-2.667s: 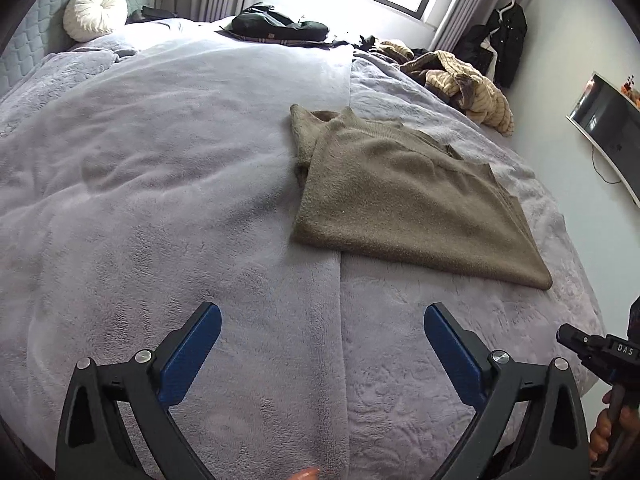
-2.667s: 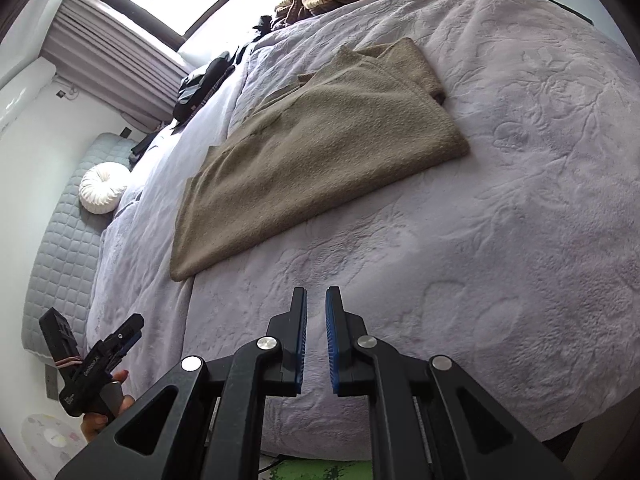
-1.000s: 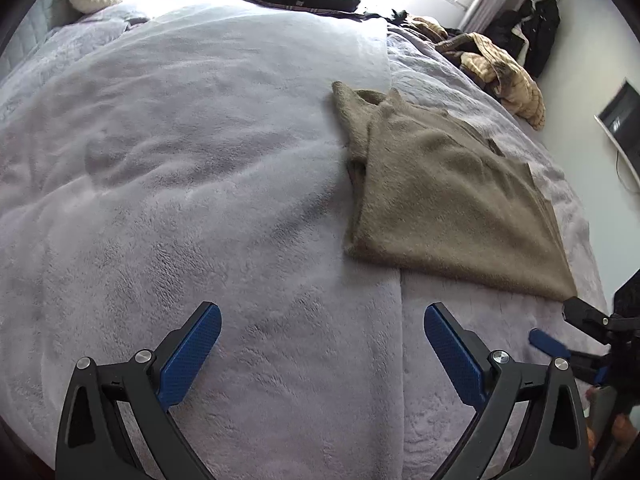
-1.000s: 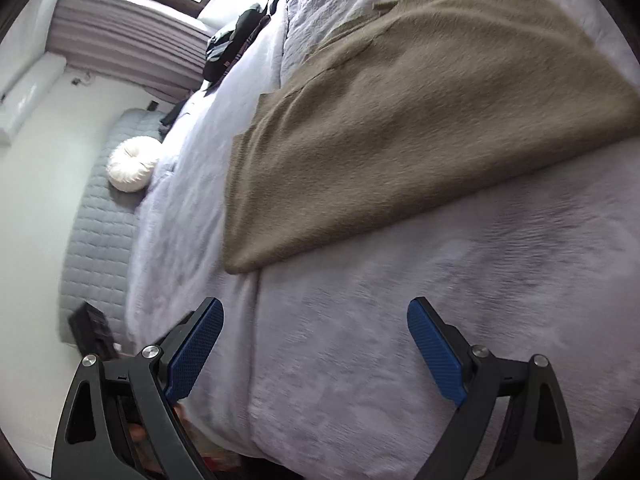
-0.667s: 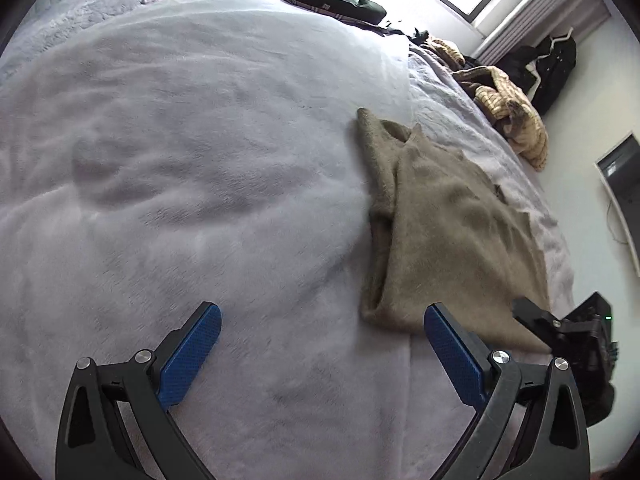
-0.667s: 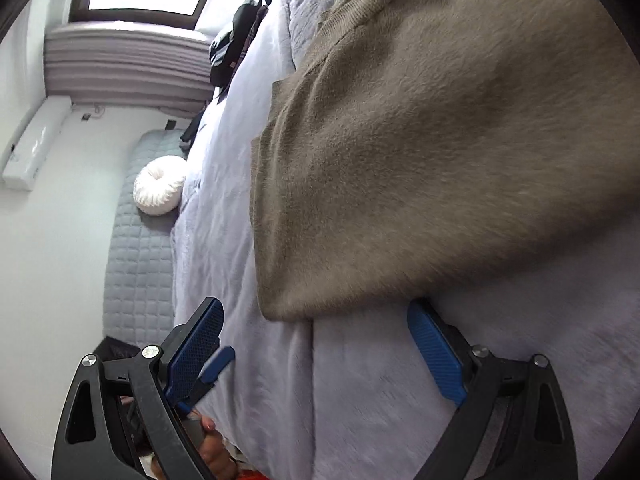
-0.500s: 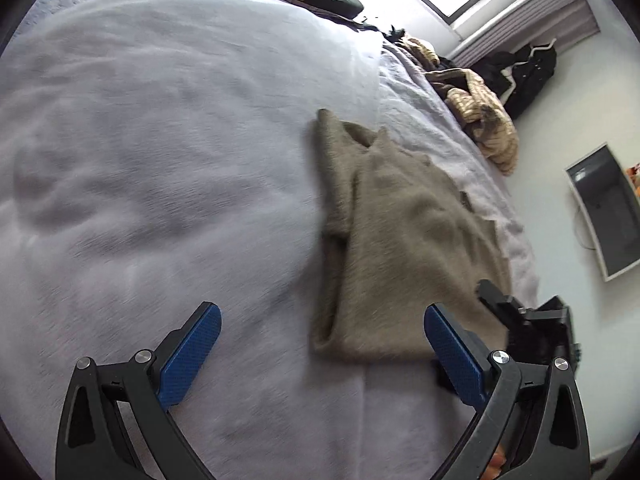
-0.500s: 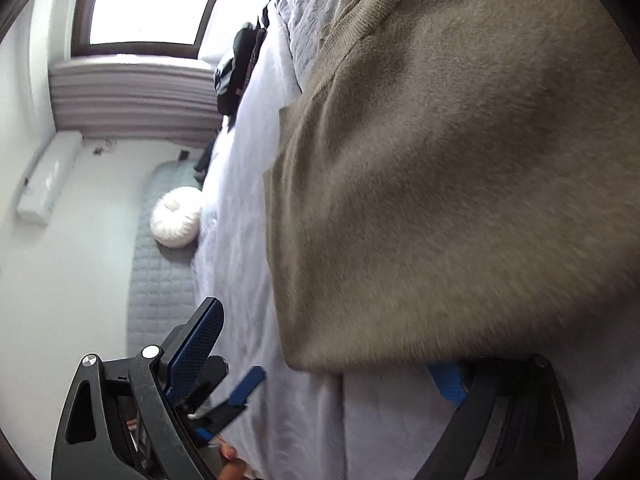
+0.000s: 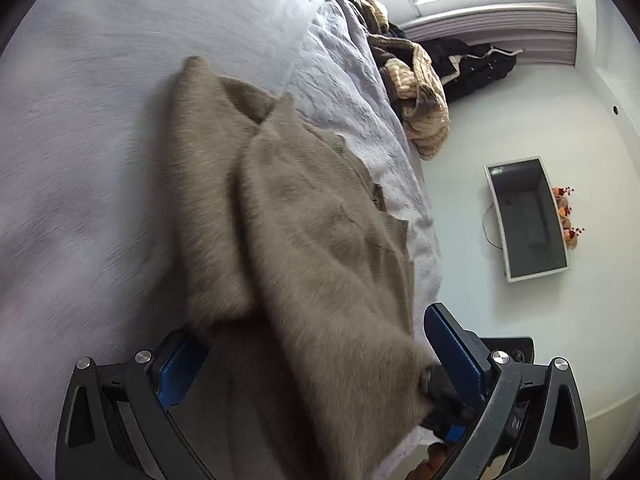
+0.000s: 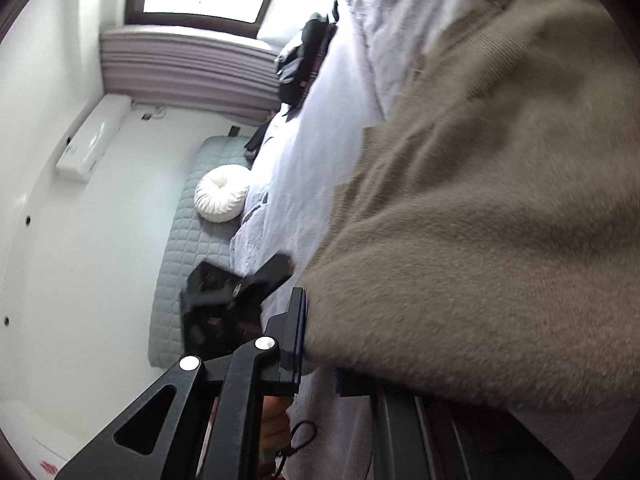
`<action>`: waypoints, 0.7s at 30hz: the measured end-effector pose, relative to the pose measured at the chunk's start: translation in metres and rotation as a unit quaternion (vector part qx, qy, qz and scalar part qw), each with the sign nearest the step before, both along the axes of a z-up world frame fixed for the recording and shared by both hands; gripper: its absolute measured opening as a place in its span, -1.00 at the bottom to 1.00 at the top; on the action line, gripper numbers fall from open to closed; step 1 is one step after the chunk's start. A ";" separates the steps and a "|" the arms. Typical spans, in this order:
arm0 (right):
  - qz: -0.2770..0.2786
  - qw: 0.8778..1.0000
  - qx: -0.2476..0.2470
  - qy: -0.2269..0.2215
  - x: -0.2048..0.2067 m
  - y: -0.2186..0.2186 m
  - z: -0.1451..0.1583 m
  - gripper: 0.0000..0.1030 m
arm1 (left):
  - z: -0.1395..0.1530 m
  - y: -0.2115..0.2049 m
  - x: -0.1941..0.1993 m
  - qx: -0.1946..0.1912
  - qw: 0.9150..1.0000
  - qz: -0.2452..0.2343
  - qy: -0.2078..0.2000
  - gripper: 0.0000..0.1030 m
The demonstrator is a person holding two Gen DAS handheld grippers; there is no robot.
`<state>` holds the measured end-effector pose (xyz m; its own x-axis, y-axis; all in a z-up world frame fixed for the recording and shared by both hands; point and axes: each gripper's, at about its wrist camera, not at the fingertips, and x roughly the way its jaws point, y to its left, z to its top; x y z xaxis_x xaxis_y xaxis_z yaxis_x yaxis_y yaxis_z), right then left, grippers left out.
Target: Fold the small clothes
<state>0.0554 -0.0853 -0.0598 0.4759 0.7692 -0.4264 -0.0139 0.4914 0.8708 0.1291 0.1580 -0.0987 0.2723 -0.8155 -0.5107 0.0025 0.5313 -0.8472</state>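
The sweater (image 9: 304,248) lies on the bed (image 9: 80,128), its near hem between my spread left tongs (image 9: 316,364). My right tongs (image 10: 320,344) grip its corner; no readable writing.

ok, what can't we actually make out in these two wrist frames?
- Right wrist: one of the right gripper fingers is buried under the brown sweater, so closure is unverifiable.
- Left wrist: left gripper fingers straddle the sweater hem; contact unclear, motion blur.
- Left wrist: the right gripper's tip is covered by the hem.
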 end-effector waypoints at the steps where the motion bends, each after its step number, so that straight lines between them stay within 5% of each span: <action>1: 0.004 1.000 -0.002 -0.002 0.000 0.001 0.001 -0.77 | 0.001 -0.006 0.006 -0.001 1.000 -0.007 -0.002 0.97; 6: 0.044 0.998 -0.025 0.039 -0.007 0.002 -0.013 -0.75 | 0.010 -0.038 0.028 0.074 0.997 -0.029 -0.019 0.91; 9: 0.110 0.988 -0.071 0.079 -0.021 0.004 -0.017 -0.69 | 0.010 -0.047 0.031 0.126 0.991 -0.037 -0.031 0.42; 12: 0.125 0.983 -0.119 0.064 -0.029 -0.007 -0.003 -0.69 | 0.004 -0.049 0.030 0.203 0.977 -0.049 -0.037 -0.46; 16: 0.049 0.982 -0.181 0.026 -0.014 -0.048 0.022 -0.69 | 0.007 -0.051 0.025 0.228 0.971 -0.039 -0.056 -0.54; 21: -0.019 0.964 -0.265 0.014 0.034 -0.075 0.022 -0.69 | 0.034 -0.066 0.016 0.269 0.956 -0.028 -0.113 -0.57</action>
